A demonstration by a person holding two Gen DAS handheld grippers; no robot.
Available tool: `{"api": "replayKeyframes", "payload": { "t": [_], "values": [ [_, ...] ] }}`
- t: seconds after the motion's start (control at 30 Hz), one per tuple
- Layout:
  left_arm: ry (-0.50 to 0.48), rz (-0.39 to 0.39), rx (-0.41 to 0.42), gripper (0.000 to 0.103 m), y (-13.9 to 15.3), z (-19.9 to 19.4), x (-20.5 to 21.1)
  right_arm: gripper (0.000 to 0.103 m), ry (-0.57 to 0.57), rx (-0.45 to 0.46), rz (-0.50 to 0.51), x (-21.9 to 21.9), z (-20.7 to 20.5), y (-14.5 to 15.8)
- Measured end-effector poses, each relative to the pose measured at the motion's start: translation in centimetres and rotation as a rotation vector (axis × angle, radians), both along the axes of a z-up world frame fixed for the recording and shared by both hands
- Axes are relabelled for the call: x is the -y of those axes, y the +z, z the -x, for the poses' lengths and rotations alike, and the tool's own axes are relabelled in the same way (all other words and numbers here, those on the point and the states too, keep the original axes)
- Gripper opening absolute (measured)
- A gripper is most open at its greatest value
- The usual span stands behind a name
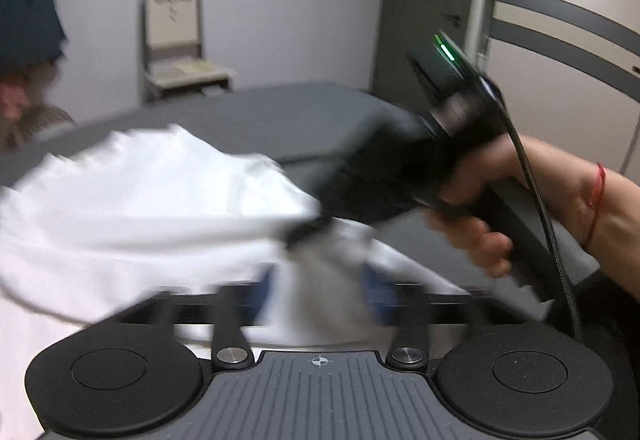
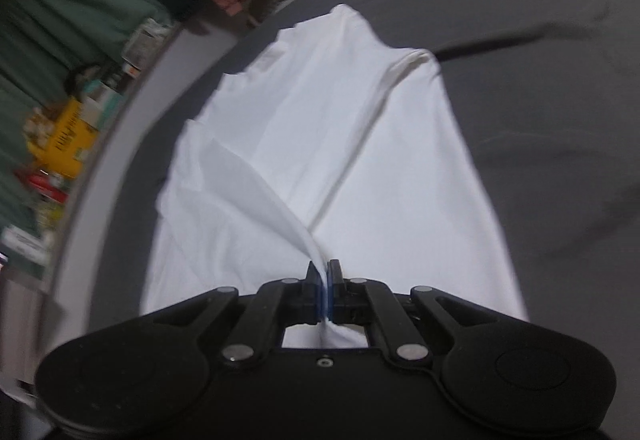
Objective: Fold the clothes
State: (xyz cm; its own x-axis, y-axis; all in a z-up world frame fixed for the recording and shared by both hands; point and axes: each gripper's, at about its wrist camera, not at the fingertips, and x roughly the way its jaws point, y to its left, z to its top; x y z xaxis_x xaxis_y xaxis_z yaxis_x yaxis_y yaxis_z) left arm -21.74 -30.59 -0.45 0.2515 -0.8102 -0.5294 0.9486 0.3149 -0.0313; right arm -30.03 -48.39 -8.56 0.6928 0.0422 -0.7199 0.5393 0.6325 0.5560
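White garment lies spread on a grey table, one fold lifted off the surface. The right gripper has its blue-padded fingers pressed together, pinching that raised fold. The left gripper shows blue pads set apart with white cloth bunched between them; blur hides whether they grip it. Beyond, a hand holds the right gripper's black handle. Farther off, a pale chair stands against the wall.
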Motion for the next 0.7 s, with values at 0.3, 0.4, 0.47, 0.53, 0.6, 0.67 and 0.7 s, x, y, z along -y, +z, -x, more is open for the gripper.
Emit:
{"api": "replayKeyframes", "payload": {
  "t": [0.3, 0.4, 0.47, 0.53, 0.6, 0.67, 0.7],
  "values": [
    [0.434, 0.030, 0.145, 0.101, 2.3, -11.2, -6.1, 0.004, -0.037, -0.066, -0.051, 0.4, -0.1, -1.9],
    [0.467, -0.039, 0.220, 0.101, 1.0, -14.0, -6.1, 0.008, -0.053, -0.073, -0.050, 0.3, 0.2, -1.6],
    [0.461, -0.176, 0.271, 0.101, -0.5, -15.6, -5.0, 0.013, -0.056, -0.076, -0.046, 0.1, 0.4, -1.4],
    [0.451, -0.270, 0.368, 0.101, -2.1, -16.8, -4.0, 0.024, -0.057, -0.072, -0.051, -0.1, 0.7, -1.2],
    [0.460, -0.343, 0.465, 0.101, -3.6, -17.6, -2.8, 0.044, -0.053, -0.059, -0.068, -0.4, 1.2, -0.9],
    [0.454, -0.394, 0.530, 0.101, -4.9, -18.5, -2.3, 0.049, -0.047, -0.077, -0.030, -0.9, 1.6, -0.4],
    [0.451, -0.406, 0.551, 0.101, -5.4, -18.8, -1.9, 0.049, -0.041, -0.095, 0.004, -1.1, 1.9, -0.1]
  ]
}}
